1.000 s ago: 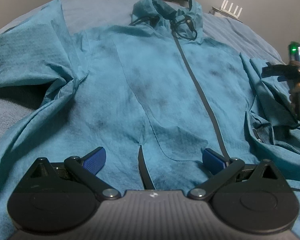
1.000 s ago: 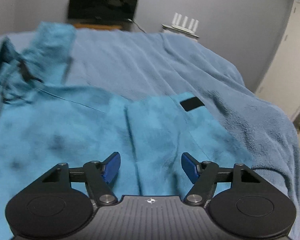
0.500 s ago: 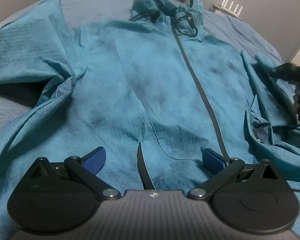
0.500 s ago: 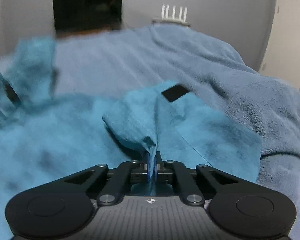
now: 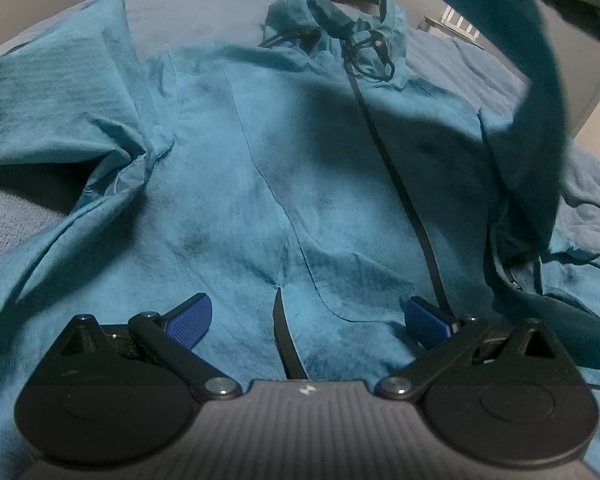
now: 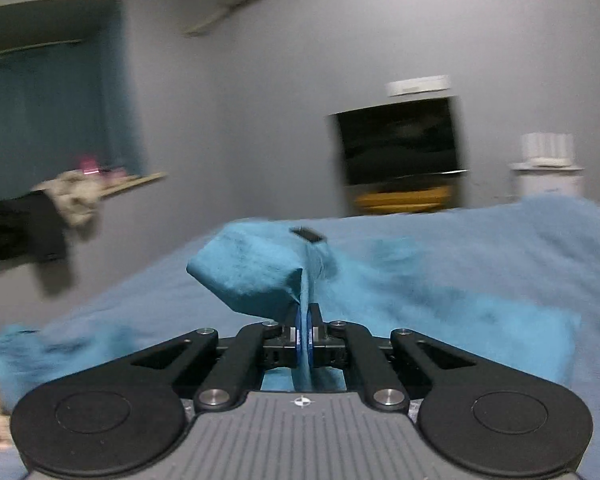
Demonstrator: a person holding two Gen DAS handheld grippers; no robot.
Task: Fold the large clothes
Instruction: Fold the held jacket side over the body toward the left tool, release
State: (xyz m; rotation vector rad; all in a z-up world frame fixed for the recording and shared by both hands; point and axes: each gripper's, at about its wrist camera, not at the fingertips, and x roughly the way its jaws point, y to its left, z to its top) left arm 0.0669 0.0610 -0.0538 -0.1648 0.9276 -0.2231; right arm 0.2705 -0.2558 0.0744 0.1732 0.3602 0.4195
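Your right gripper (image 6: 304, 336) is clamped on the sleeve (image 6: 256, 276), lifted above the jacket (image 5: 300, 184) lying flat on the bed (image 6: 500, 248), zip running near to far, body to its left, while your left gripper (image 5: 308, 316) hovers wide open, empty.

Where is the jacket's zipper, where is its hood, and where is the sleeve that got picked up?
zipper (image 5: 396, 176), left wrist view, on the middle of the dark strip down the front.
hood (image 5: 324, 8), left wrist view, on the bunched fabric at the top.
sleeve (image 6: 256, 276), right wrist view, on the fold above the pads.
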